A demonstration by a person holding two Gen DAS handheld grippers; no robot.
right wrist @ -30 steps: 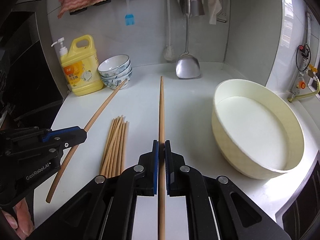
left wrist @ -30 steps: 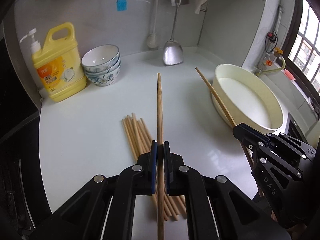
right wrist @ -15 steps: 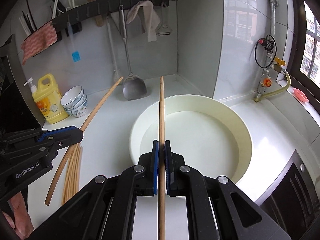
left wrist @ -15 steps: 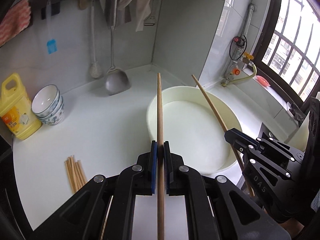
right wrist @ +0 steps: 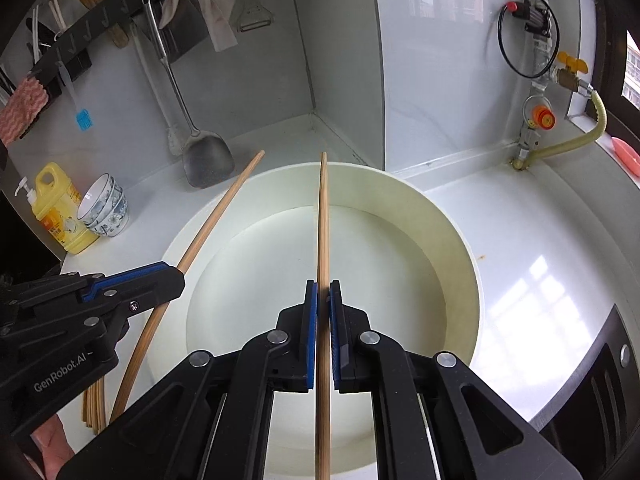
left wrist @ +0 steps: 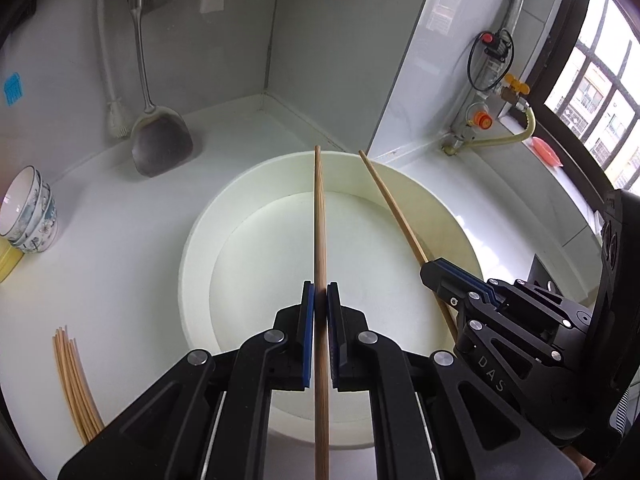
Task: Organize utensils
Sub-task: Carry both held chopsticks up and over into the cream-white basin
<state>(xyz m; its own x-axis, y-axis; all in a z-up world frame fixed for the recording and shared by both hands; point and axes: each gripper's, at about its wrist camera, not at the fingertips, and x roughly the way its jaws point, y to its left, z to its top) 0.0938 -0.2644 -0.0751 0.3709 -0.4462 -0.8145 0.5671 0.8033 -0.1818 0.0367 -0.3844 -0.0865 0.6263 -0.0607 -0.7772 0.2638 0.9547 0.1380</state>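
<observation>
My left gripper (left wrist: 320, 285) is shut on a wooden chopstick (left wrist: 319, 220) that points ahead over a round cream basin (left wrist: 200, 224). My right gripper (right wrist: 323, 282) is shut on a second chopstick (right wrist: 323, 216), also above the basin (right wrist: 460, 232). Each gripper shows in the other's view: the right one (left wrist: 426, 270) at the right with its chopstick (left wrist: 394, 208), the left one (right wrist: 178, 276) at the left with its chopstick (right wrist: 216, 220). A bundle of several chopsticks (left wrist: 74, 384) lies on the white counter at the lower left, partly hidden in the right wrist view (right wrist: 95, 404).
A steel spatula (left wrist: 160, 144) hangs from a wall rack in the corner. Stacked bowls (right wrist: 105, 208) and a yellow detergent bottle (right wrist: 60, 212) stand at the left. A gas valve and hose (right wrist: 552, 120) sit by the window at right. A dark stove edge (right wrist: 600, 380) borders the counter.
Both grippers have swung to the right with their chopsticks, from above the chopstick bundle to above the basin. The bottle and bowls have slid to the left edge of view.
</observation>
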